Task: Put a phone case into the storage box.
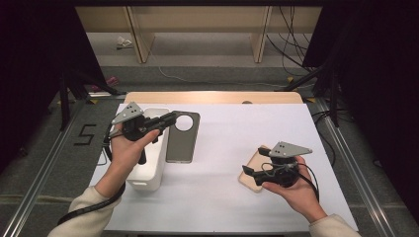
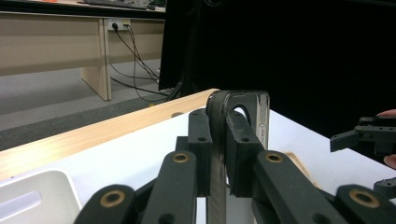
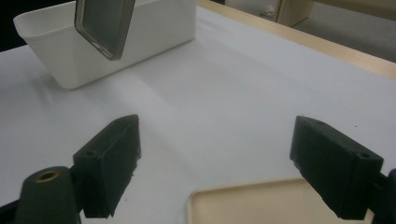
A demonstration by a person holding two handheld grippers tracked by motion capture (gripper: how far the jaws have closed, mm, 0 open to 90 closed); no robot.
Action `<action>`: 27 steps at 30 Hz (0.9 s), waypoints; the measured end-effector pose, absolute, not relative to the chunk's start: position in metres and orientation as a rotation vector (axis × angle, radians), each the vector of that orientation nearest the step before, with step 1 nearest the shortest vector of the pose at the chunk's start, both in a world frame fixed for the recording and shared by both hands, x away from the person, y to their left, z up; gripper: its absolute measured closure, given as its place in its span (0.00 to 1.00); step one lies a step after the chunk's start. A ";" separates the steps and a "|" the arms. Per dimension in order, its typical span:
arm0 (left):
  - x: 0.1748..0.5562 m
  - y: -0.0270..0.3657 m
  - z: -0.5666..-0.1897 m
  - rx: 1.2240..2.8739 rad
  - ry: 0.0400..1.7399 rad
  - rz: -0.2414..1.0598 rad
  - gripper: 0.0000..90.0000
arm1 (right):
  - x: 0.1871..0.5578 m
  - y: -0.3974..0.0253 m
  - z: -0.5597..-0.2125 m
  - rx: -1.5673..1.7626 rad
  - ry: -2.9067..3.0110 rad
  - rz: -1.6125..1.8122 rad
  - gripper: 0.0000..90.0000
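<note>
The left tool [image 1: 165, 120] is clenching a dark grey phone case [image 1: 182, 137] by its edge, its jaws closed on the thin wall as the left gripper view is showing [image 2: 239, 122]. The case is hanging just beside the white bin [image 1: 148, 168], at the bin's right side and near its far end, lifted off the counter [image 1: 222, 143]. In the right gripper view the case [image 3: 105, 25] is hanging in front of the bin's [image 3: 154, 32] wall, not inside it.

The right tool [image 1: 252, 174] is standing released, jaws wide apart, hovering over a beige phone case [image 1: 251, 178] that is lying flat on the counter, well to the right of the bin. Its jaws are straddling the near edge of that case [image 3: 261, 205] without touching it.

Judging by this, the sorting is sitting at an early stage: one case is lifted and looking ready to go into the bin, the other is yet to be gripped. Whether anything is already lying in the bin I cannot tell.

Counting: two phone cases, one dark grey and one beige; one white bin; two tools.
</note>
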State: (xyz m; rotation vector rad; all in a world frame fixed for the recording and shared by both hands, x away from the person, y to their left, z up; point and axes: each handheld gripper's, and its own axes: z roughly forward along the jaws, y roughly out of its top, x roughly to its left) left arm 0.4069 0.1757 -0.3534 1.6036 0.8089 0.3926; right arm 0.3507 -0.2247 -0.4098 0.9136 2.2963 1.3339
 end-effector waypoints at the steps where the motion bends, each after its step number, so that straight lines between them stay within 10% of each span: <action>1: 0.407 0.176 -0.354 1.605 0.809 0.392 0.91 | 0.351 -0.225 -0.410 0.914 2.296 1.333 0.19; 27: 0.412 0.206 -0.338 1.564 0.831 0.424 0.91 | 0.350 -0.228 -0.411 0.916 2.291 1.328 0.19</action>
